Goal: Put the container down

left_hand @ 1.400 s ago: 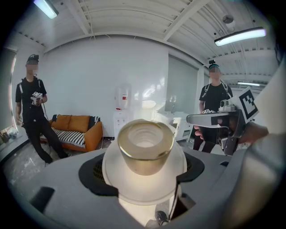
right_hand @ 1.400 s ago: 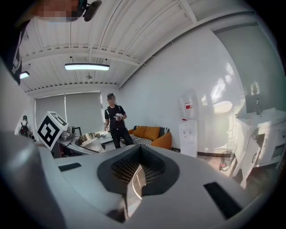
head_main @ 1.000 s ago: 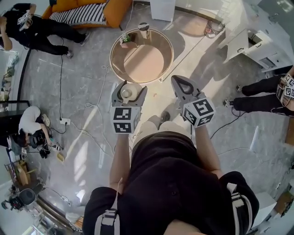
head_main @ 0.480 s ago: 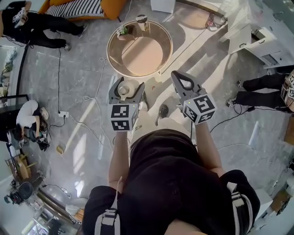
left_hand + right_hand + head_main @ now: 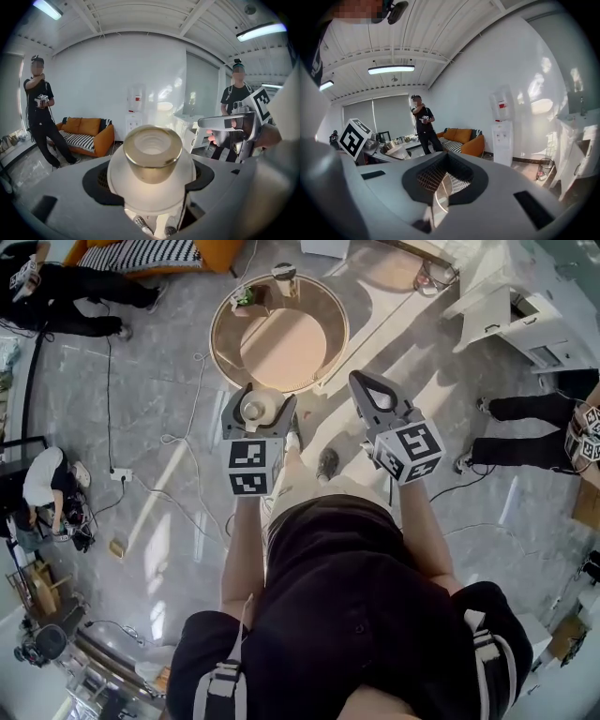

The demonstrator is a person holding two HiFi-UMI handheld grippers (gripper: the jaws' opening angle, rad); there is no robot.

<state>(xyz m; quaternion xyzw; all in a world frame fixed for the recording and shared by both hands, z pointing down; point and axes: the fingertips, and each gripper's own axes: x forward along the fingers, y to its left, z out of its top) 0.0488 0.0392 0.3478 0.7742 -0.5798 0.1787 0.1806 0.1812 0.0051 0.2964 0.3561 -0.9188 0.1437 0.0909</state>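
Grey marble flooring (image 5: 141, 381) lies under the scene, with sun falling across it in bright bands. Nearest, the left gripper (image 5: 267, 401) is clamped on the container (image 5: 260, 410), a white round-bodied pot with a gold collar. Its jaws press on the white body from either side, below the collar. The container stands upright with its long axis vertical and its open mouth pointing at the ceiling, so the head view looks straight down into it. It is held in the air, and in that view it sits just short of the table's near rim. Beside it and apart from it, the right gripper (image 5: 366, 388) has its jaws pressed together with nothing between them; only a thin slit shows in the right gripper view. Further on stands a round wooden table (image 5: 223, 351) with a raised rim. At its far edge are a small green plant (image 5: 246, 298) and what may be a cup or jar (image 5: 284, 276), too small to tell. Beyond are an orange sofa (image 5: 104, 138) with a striped cushion (image 5: 77, 139) and a white water dispenser (image 5: 135, 110) against the wall. A person in black (image 5: 40, 112) stands by the sofa, and another person (image 5: 42, 486) crouches at the room's edge.
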